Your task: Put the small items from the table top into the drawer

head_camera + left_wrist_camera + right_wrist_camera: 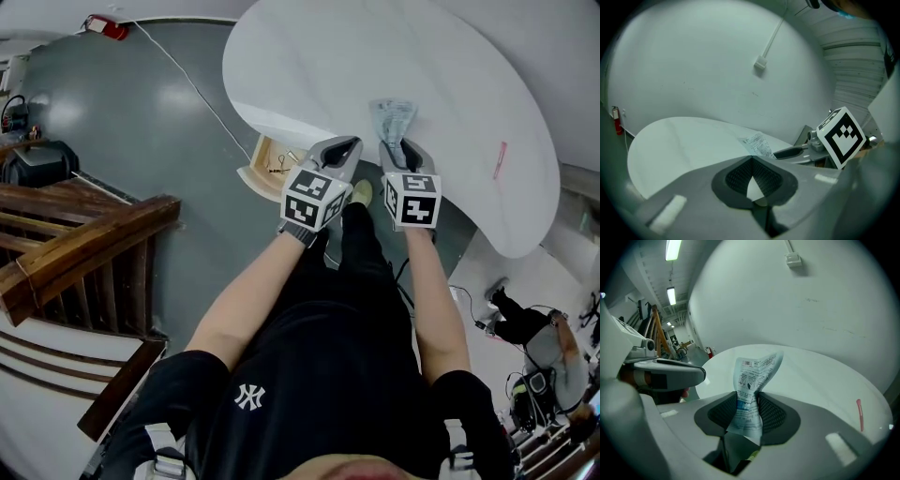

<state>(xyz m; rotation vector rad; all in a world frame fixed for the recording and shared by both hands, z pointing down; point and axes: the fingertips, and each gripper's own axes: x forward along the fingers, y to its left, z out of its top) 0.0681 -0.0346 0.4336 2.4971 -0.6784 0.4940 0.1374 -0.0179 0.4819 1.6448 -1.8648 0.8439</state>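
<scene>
A white printed packet (pixel 754 376) stands up between the pads of my right gripper (pixel 749 399), which is shut on it. In the head view the right gripper (pixel 403 150) holds the packet (pixel 392 117) over the near edge of the white table (pixel 309 66). My left gripper (pixel 333 155) is beside it on the left, by the table edge, jaws shut with nothing between them (pixel 752 161). The open wooden drawer (pixel 265 161) sits under the table edge, left of both grippers, with a small dark item inside. A thin pink stick (pixel 500 159) lies on the table's right part (pixel 859 414).
A wooden stair railing (pixel 84 244) stands at the left over a grey floor with a white cable (pixel 187 80). A red extinguisher (pixel 108 26) lies far back. A person (pixel 534 337) crouches at the lower right. My own legs fill the space below the table.
</scene>
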